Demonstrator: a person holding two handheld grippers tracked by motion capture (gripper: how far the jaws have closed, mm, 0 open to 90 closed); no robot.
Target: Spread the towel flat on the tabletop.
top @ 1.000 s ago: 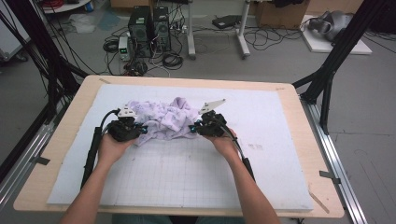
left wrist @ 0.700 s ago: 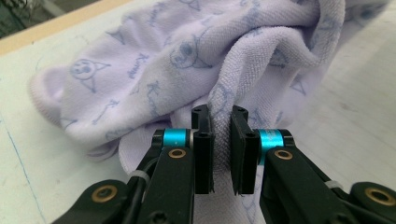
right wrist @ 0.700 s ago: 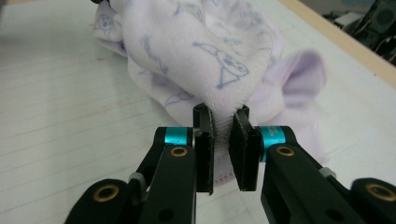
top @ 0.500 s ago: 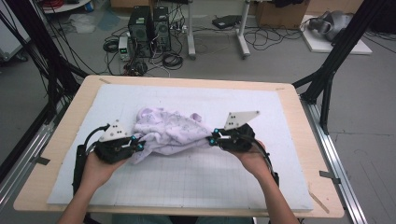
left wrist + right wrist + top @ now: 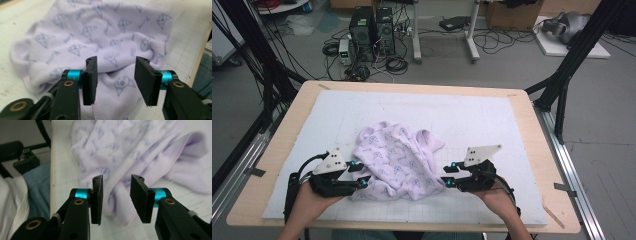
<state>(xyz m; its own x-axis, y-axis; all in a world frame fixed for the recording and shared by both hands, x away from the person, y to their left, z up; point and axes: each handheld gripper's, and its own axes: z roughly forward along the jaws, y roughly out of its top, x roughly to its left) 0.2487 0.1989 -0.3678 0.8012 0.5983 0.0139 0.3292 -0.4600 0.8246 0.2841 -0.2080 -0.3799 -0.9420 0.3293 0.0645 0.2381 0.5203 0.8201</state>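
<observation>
The lilac printed cloth (image 5: 394, 162) lies crumpled on the white mat (image 5: 472, 120) between the left gripper (image 5: 360, 174) and right gripper (image 5: 448, 174), whose jaws, having just been opening, stand apart at its edges, clamping nothing.

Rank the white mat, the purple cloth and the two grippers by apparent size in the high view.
1. White mat
2. Purple cloth
3. Left gripper and right gripper: they look about alike, so no ranking between them.
</observation>
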